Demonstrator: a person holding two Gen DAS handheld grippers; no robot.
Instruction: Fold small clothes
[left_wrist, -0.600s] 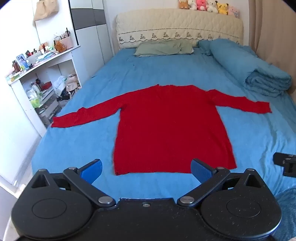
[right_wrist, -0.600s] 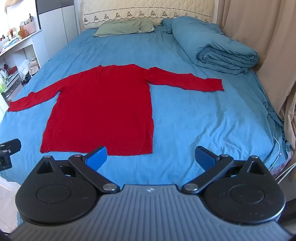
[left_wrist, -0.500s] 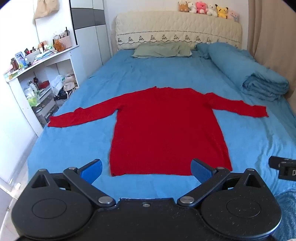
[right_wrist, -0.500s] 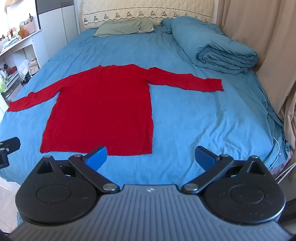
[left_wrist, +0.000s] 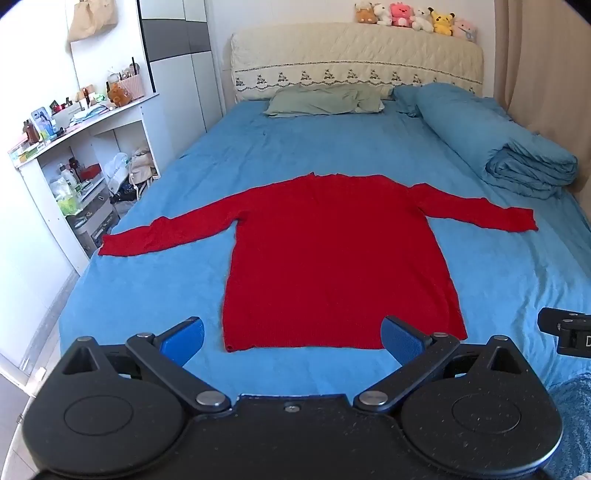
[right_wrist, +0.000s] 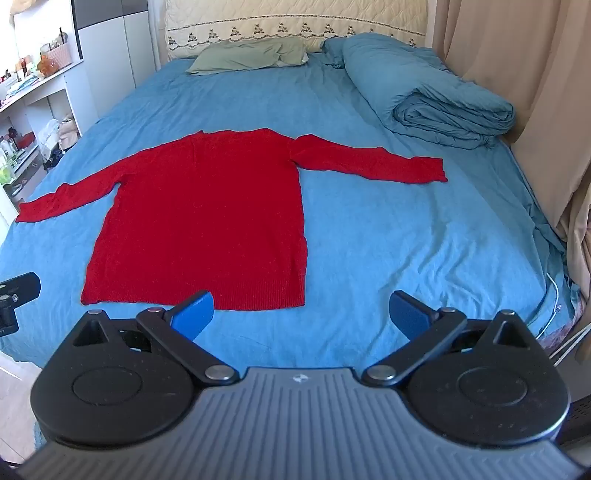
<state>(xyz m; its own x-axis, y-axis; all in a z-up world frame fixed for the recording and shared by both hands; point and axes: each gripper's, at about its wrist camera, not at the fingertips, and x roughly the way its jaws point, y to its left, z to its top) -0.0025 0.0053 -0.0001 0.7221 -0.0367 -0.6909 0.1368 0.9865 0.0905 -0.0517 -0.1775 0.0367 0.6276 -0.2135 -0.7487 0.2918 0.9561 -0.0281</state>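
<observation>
A red long-sleeved sweater (left_wrist: 332, 254) lies flat on the blue bed (left_wrist: 147, 288), sleeves spread out to both sides, hem toward me. It also shows in the right wrist view (right_wrist: 207, 221). My left gripper (left_wrist: 291, 338) is open and empty, held above the bed just short of the hem. My right gripper (right_wrist: 301, 314) is open and empty, near the hem's right corner. The right gripper's edge shows at the right of the left wrist view (left_wrist: 565, 332).
A rolled blue duvet (left_wrist: 509, 147) lies along the bed's right side, with a green pillow (left_wrist: 325, 99) at the headboard. White shelves with clutter (left_wrist: 74, 166) stand left of the bed. Beige curtains (right_wrist: 524, 92) hang on the right.
The left gripper's view has shifted a little: the sweater's hem now sits closer to its fingers and the headboard shows lower. The right gripper has barely moved. Both stay open.
</observation>
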